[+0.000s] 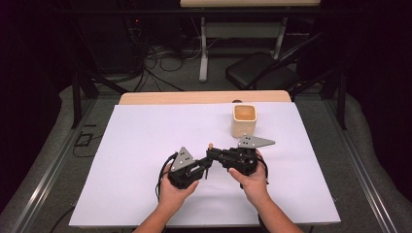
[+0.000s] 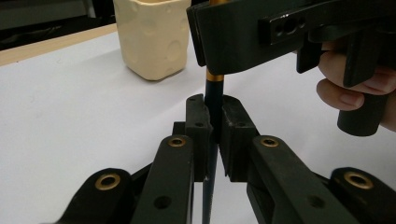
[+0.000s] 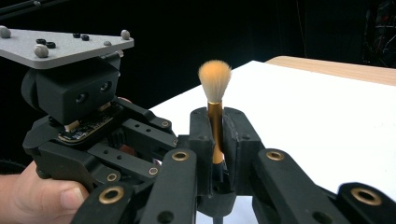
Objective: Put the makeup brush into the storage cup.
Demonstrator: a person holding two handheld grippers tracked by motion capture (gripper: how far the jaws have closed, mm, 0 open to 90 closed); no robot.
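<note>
A small brush with an orange bristle tuft [image 3: 215, 77], a gold collar and a dark blue handle [image 2: 215, 91] stands upright between both grippers. My right gripper [image 3: 215, 116] is shut on the gold collar, the tuft rising above its jaws. Lower down, my left gripper [image 2: 214, 105] is shut on the dark handle. In the high view the two grippers meet tip to tip near the table's middle front, the left gripper [image 1: 206, 163] on the left and the right gripper [image 1: 214, 155] on the right, with the brush tip [image 1: 210, 144] poking up between them.
A cream square cup [image 1: 244, 120] with round dimples [image 2: 152, 35] stands behind the grippers, to the right. A white sheet [image 1: 145, 126] covers the wooden table [image 1: 194, 97]. A black chair [image 1: 257, 73] and cables lie beyond the far edge.
</note>
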